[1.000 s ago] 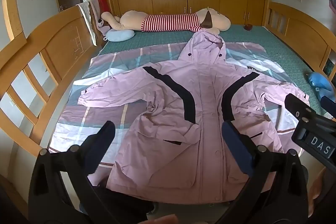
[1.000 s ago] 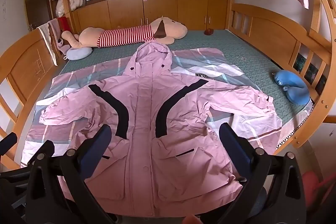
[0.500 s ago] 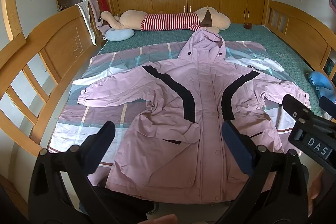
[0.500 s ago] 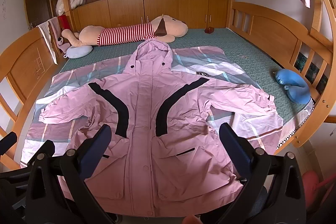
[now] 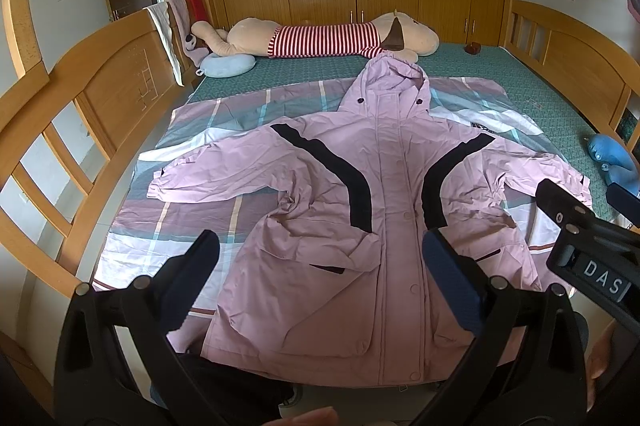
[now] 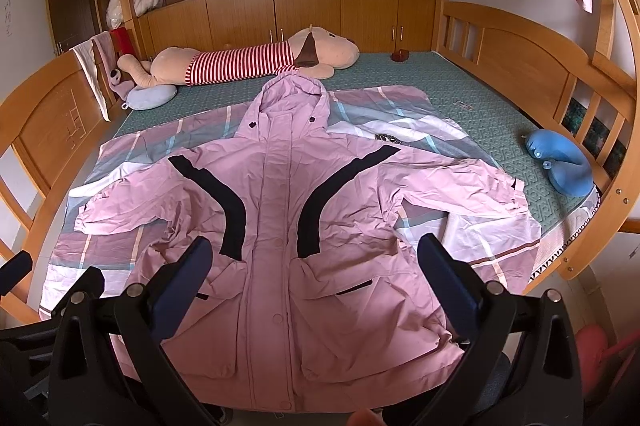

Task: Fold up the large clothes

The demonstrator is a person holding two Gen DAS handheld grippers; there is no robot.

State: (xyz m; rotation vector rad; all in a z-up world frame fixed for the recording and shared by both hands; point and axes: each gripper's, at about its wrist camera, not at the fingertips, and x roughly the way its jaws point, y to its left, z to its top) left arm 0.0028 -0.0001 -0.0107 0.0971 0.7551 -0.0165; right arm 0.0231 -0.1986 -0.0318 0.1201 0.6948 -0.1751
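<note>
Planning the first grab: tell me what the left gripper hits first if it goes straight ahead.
Probably the jacket: the open left gripper points at its front, near the pocket. Depth is unclear, but nothing shows between them.

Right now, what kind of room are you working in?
Most likely a home bedroom: the pink jacket lies spread on a wide wooden-framed bed, a big plush dog rests along its far end, and wooden wall cabinets stand behind.

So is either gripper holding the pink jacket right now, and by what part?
Nothing is held. The left gripper and right gripper both hover open above the jacket.
</note>
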